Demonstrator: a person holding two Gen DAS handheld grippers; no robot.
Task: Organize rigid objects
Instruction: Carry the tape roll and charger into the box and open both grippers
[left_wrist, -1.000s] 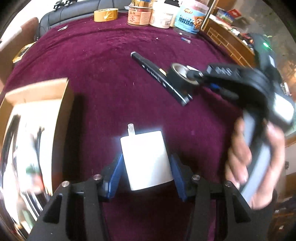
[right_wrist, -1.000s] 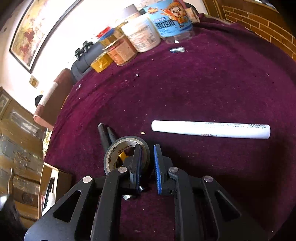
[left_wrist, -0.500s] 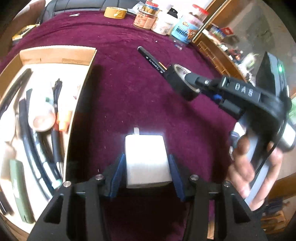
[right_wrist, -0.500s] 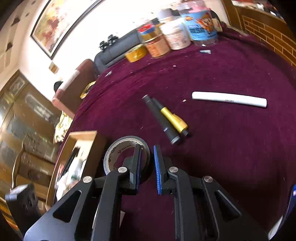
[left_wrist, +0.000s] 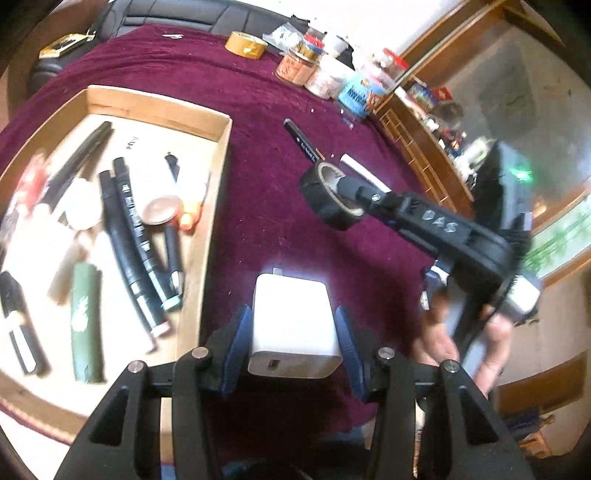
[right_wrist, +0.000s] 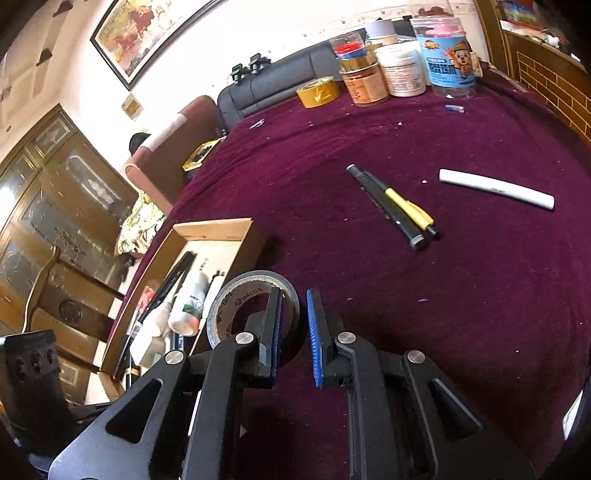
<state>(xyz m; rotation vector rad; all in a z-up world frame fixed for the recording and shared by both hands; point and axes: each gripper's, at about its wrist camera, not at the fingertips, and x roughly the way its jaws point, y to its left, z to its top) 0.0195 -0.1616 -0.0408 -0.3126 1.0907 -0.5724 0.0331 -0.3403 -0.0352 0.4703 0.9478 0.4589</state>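
My left gripper (left_wrist: 293, 334) is shut on a white charger block (left_wrist: 293, 328) and holds it above the maroon cloth, just right of the cardboard box (left_wrist: 207, 221). My right gripper (right_wrist: 294, 328) is shut on the rim of a black tape roll (right_wrist: 236, 299) and carries it in the air near the box (right_wrist: 207, 230). The roll (left_wrist: 325, 199) and the right gripper also show in the left wrist view. The box holds several markers (left_wrist: 129, 229), tubes and a green lighter (left_wrist: 86, 325).
On the cloth lie a black marker (right_wrist: 388, 208) with a yellow pen (right_wrist: 408, 208) beside it and a white marker (right_wrist: 496, 189). Jars (right_wrist: 402, 70) and a yellow tape roll (right_wrist: 318, 92) stand at the far edge. A chair and cabinet stand left.
Both grippers have risen and moved left toward the box. The tape roll was lifted off the markers. The box interior has come into full view under the left gripper.
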